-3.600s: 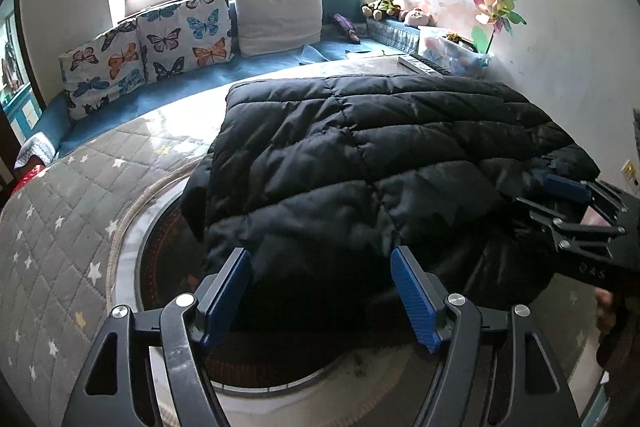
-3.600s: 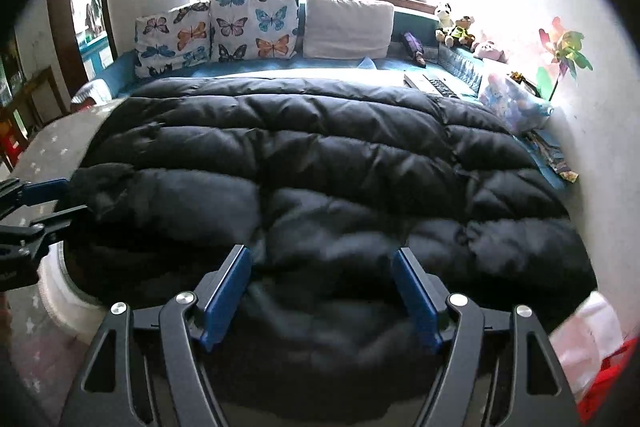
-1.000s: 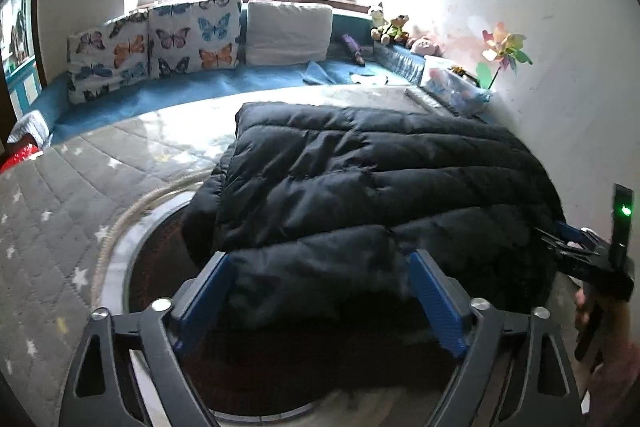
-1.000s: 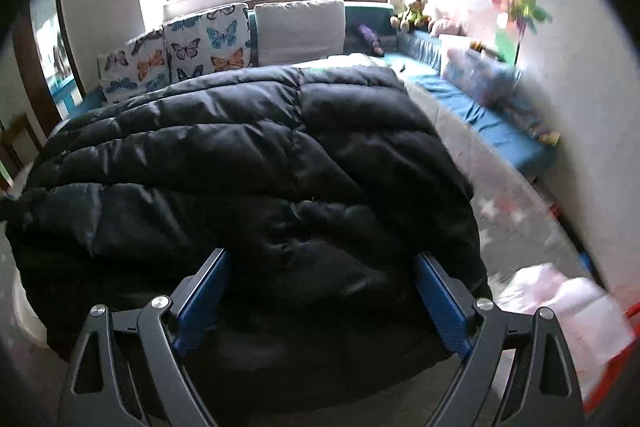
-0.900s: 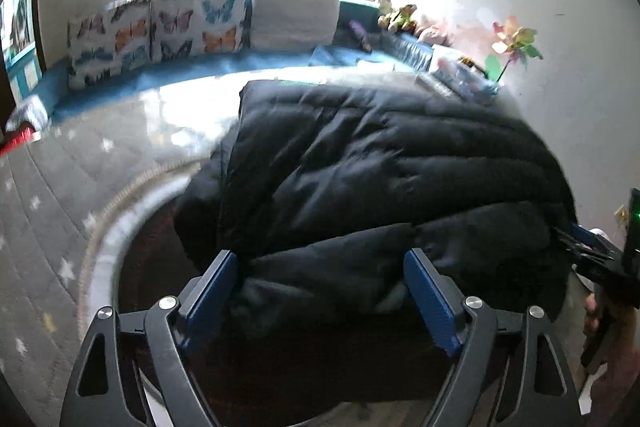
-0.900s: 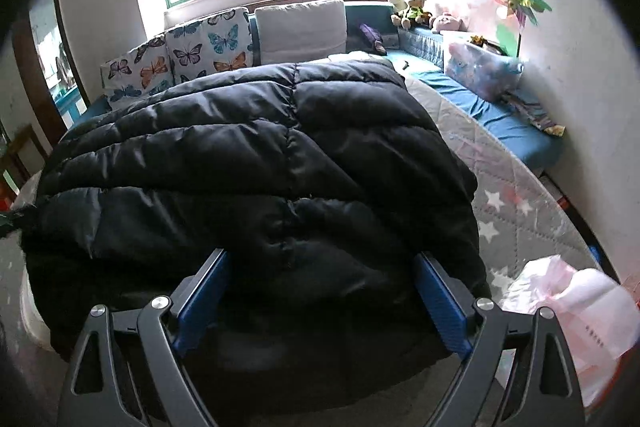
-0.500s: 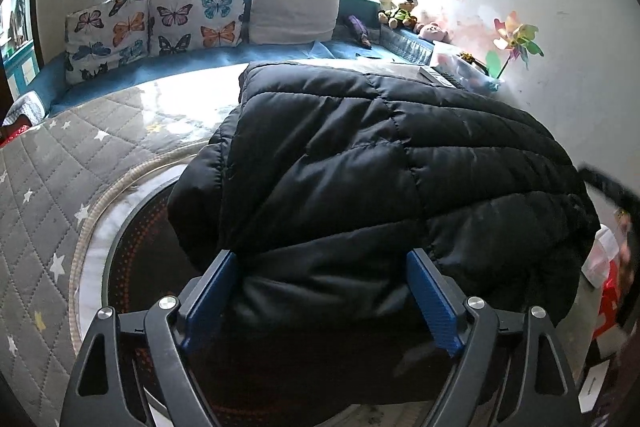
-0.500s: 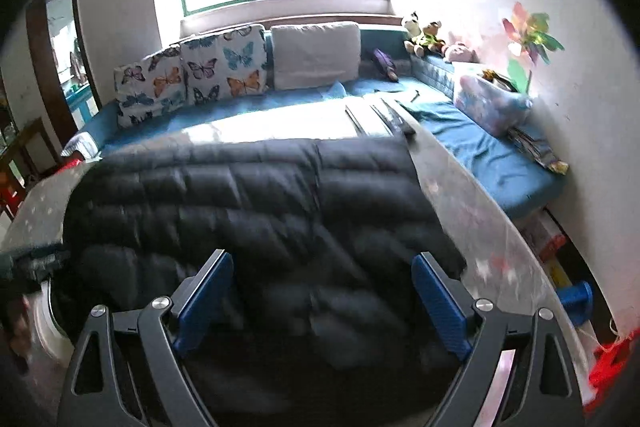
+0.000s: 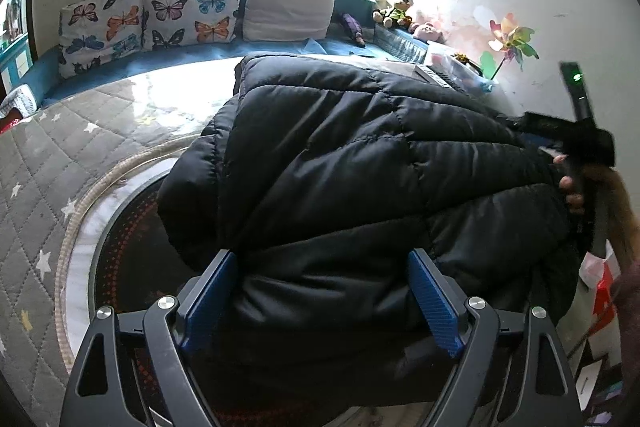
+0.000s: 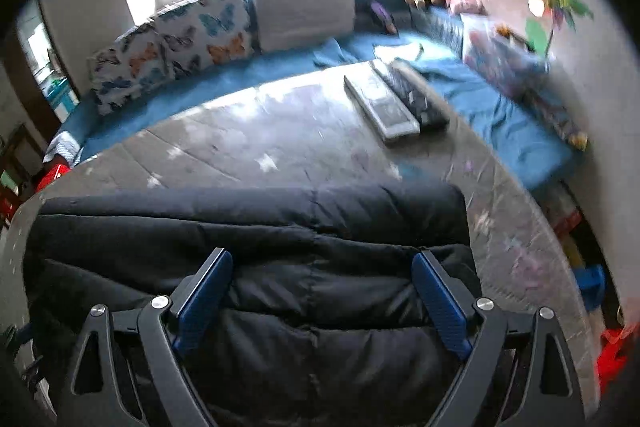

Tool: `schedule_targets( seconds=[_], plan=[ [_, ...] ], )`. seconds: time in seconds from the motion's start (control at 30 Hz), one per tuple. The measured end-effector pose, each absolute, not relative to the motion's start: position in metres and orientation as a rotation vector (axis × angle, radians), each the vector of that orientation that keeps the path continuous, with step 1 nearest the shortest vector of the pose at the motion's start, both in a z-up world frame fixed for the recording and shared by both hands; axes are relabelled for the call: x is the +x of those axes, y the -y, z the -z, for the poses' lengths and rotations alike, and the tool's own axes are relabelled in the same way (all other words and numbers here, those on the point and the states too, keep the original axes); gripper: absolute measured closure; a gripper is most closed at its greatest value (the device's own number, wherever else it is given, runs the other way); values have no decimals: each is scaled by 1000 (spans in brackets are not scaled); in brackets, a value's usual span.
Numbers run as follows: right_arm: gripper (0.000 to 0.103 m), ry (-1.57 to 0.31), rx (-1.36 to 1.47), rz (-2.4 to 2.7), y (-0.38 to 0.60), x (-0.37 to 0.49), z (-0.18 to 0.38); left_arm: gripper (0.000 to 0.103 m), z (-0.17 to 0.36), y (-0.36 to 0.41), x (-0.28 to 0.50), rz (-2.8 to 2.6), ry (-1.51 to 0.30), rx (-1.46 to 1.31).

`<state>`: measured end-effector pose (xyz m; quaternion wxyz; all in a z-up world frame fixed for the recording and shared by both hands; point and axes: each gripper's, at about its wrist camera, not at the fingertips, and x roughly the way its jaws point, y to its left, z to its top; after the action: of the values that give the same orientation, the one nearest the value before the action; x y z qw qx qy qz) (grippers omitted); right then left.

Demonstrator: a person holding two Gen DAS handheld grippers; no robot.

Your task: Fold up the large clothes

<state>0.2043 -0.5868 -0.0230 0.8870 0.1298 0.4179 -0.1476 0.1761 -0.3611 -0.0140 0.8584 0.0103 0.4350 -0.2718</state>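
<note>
So we've got the big black quilted puffer jacket (image 9: 360,163) lying in a thick folded bundle on the round table with the grey star-patterned quilted cover (image 9: 60,163), its near edge hanging down toward us. Our left gripper (image 9: 320,303) has its blue-padded fingers (image 9: 210,301) spread wide, with the jacket's puffy near edge bulging between them; nothing looks pinched, though we can't tell if the pads touch the fabric. Our right gripper (image 10: 322,301) is spread just as wide over the other side of the jacket (image 10: 248,227), and that view is pretty blurry. From the left wrist we can see the right hand (image 9: 572,187) wrapped around its black handle at the jacket's far right edge. Past the jacket on the table (image 10: 248,143) sit a grey flat keyboard-like slab (image 10: 380,99) and a darker one (image 10: 418,95) right beside it. Behind is the blue window bench (image 9: 120,75) with butterfly-print cushions (image 9: 152,15), a plain white cushion (image 9: 288,7), and a colourful pinwheel (image 9: 512,39) by the wall.
</note>
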Motion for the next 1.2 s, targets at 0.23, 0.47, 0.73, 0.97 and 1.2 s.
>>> schedule_targets(
  seconds=[0.23,0.47,0.73,0.97,1.2],
  plan=[
    [10,-849,223,339,571,201,-11,11,19,360,179,578,-919,18],
    [10,-834,151,180,505,227,-24,11,21,359,179,584,-918,17],
    [9,-938,87,232,497,254,13,11,22,359,177,597,-913,22],
    [9,-858,105,125,456,259,-32,11,23,356,177,603,-912,12],
    [9,-912,30,1,389,302,-9,11,24,354,177,610,-908,5]
  ],
)
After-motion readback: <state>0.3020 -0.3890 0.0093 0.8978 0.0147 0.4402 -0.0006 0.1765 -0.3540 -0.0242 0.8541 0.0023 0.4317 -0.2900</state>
